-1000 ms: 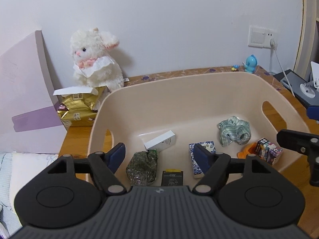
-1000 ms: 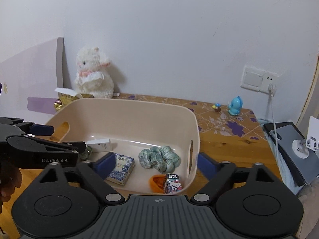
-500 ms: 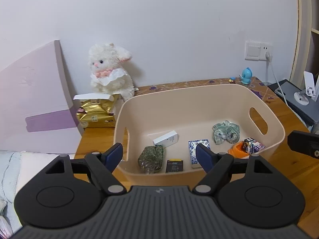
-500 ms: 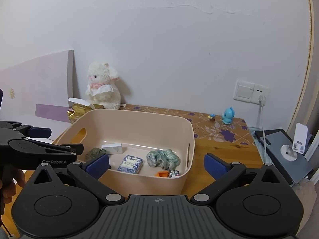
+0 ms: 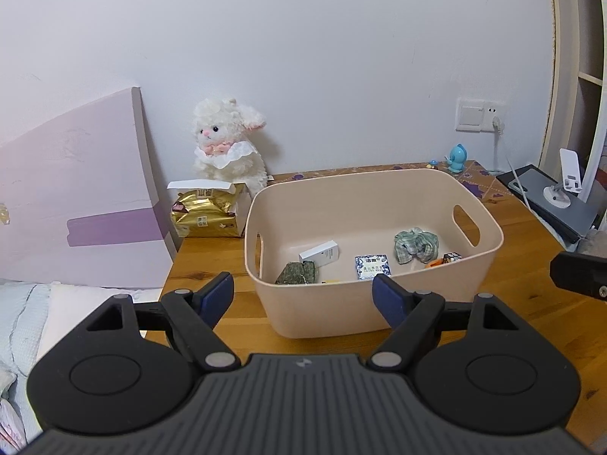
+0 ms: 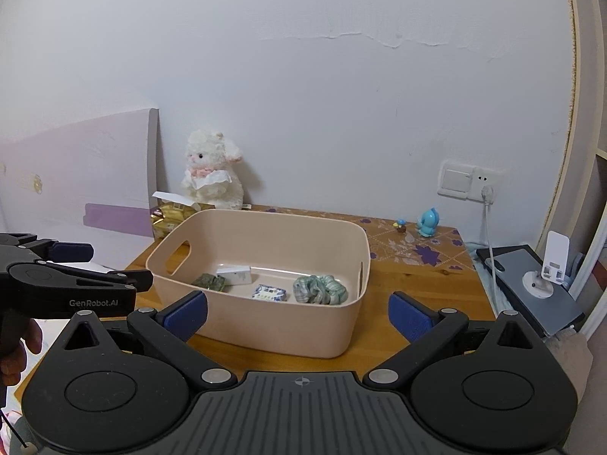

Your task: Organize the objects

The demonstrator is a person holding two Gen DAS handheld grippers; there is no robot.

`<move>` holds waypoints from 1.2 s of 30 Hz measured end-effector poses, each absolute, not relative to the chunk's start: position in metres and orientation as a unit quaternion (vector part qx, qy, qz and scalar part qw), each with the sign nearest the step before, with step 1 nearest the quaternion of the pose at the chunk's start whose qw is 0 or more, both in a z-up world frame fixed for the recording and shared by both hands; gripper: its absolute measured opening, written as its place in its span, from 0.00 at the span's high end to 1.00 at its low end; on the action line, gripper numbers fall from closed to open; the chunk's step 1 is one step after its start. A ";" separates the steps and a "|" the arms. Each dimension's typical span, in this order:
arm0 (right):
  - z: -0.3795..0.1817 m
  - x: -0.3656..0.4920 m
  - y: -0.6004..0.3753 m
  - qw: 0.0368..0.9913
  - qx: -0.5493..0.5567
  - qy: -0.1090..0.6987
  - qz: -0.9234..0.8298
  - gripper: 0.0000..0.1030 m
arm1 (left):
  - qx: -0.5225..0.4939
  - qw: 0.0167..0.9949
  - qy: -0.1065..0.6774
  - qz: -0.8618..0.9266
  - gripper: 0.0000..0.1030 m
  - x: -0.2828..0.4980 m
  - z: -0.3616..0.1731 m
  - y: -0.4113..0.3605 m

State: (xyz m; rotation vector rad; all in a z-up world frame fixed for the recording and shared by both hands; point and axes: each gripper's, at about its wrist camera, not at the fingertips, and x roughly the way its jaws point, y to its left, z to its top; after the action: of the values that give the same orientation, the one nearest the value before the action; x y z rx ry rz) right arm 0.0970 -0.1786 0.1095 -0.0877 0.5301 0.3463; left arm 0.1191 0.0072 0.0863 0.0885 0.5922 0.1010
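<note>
Left gripper [image 5: 303, 294] hangs released, its blue pads spread wide with nothing between them, and just ahead of it on the wooden table [image 5: 531, 303] stands the beige plastic bin [image 5: 371, 311]. Inside the bin, beyond the near wall, lie a green foil packet [image 5: 296, 273], a white box [image 5: 319, 252], a blue-patterned box [image 5: 372, 265], and further to the right a checked scrunchie [image 5: 415, 244] beside a small printed carton [image 5: 453, 257]. All look light; the boxes seem stiff enough to pinch across their narrow sides, while the scrunchie is soft and would likely squash, so a bite through its bunched middle seems best. Right gripper [image 6: 297, 316] is likewise unclenched and empty, pulled back from the bin [image 6: 265, 326], whose near wall sits between its pads. To its left the other gripper [image 6: 76, 284] appears side-on. The bin itself looks rigid and smooth; its rim beside a handle slot [image 6: 178, 258] seems the surest hold.
</note>
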 end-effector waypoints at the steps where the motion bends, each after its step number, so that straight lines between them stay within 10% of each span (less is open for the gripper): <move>1: 0.110 0.094 -0.179 0.950 -0.044 0.260 0.169 0.00 | 0.043 0.955 0.291 0.050 0.21 0.115 0.087 0.007; 36: 0.101 -0.013 -0.211 0.951 -0.011 0.261 0.166 0.00 | 0.016 0.961 0.273 0.038 0.21 -0.021 0.091 -0.001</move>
State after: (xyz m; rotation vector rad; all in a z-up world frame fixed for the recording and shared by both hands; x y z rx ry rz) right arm -0.0130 -0.2113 0.1012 -0.0232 0.5313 0.3370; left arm -0.0210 -0.0013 0.0908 0.0328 0.5533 0.0773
